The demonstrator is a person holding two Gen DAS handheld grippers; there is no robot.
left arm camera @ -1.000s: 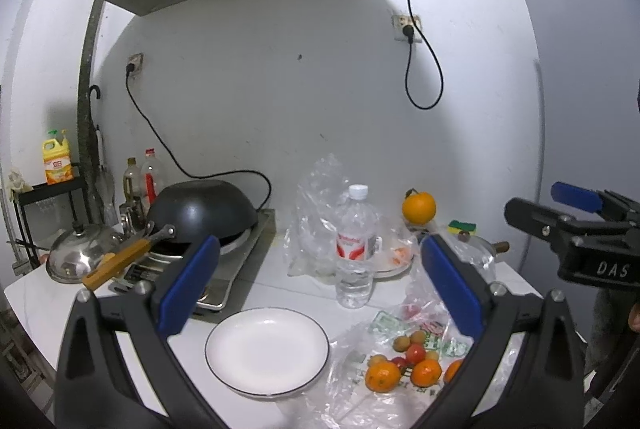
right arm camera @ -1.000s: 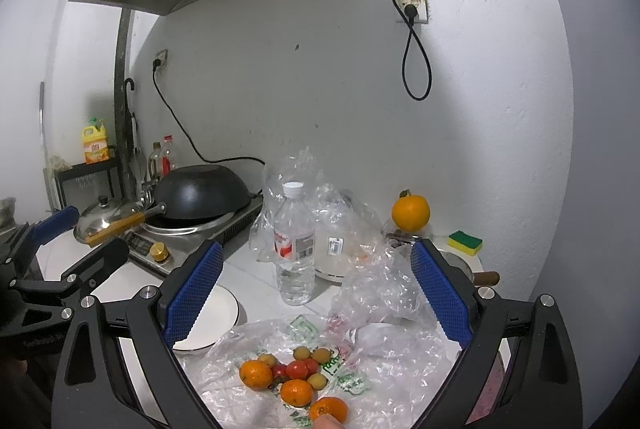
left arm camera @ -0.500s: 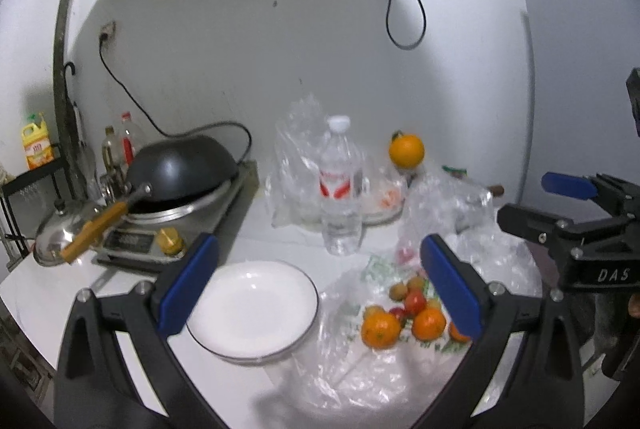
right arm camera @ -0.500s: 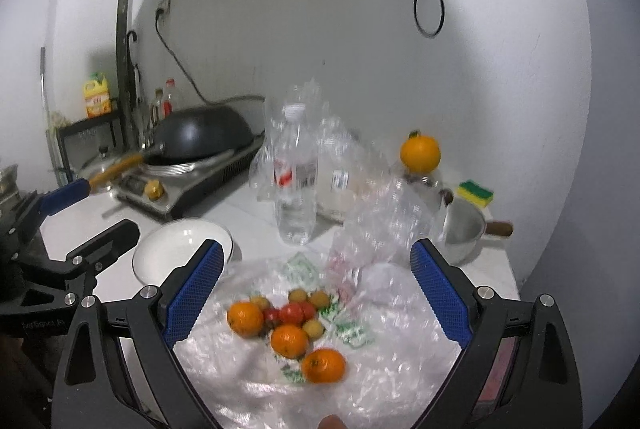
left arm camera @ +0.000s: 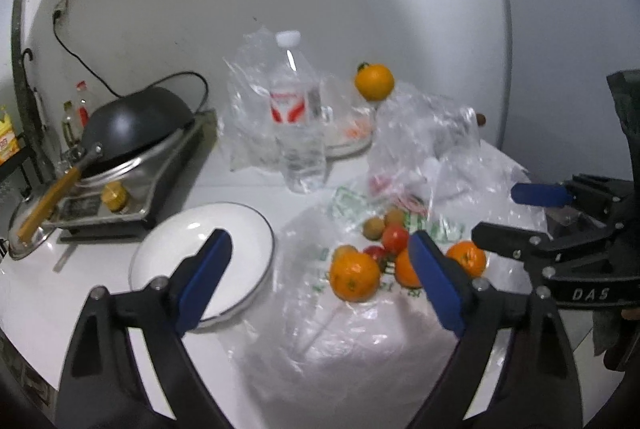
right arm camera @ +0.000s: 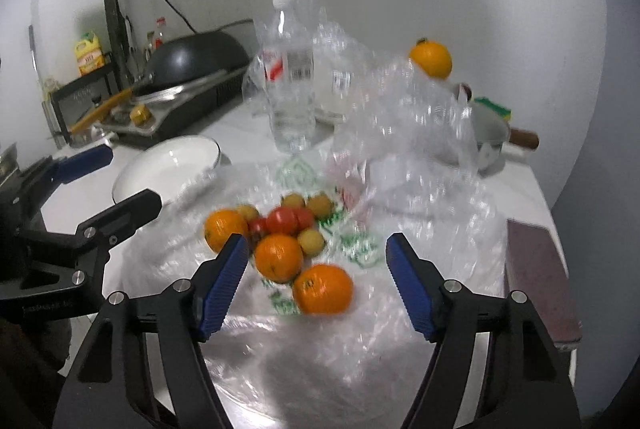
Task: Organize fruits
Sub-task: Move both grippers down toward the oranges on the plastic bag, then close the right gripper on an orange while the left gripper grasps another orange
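A heap of fruit lies on a clear plastic bag (right arm camera: 420,197) on the white counter: three oranges (right arm camera: 323,289), red tomatoes (right arm camera: 286,220) and small tan fruits (right arm camera: 311,240). It also shows in the left wrist view (left arm camera: 354,275). An empty white plate (left arm camera: 240,229) sits left of the heap. My left gripper (left arm camera: 320,277) is open and empty above the plate's edge and the heap. My right gripper (right arm camera: 316,279) is open and empty, its jaws either side of the nearest orange, above it.
A water bottle (right arm camera: 290,77) stands behind the heap among crumpled bags. A lone orange (right arm camera: 431,59) sits at the back. A black wok on a cooker (left arm camera: 136,133) is at the left, a small pot (right arm camera: 490,137) at the right. A dark board (right arm camera: 536,277) lies at the right edge.
Both grippers have moved forward and tilted down toward the fruit heap, which now looks larger and closer. Both stay open and empty.
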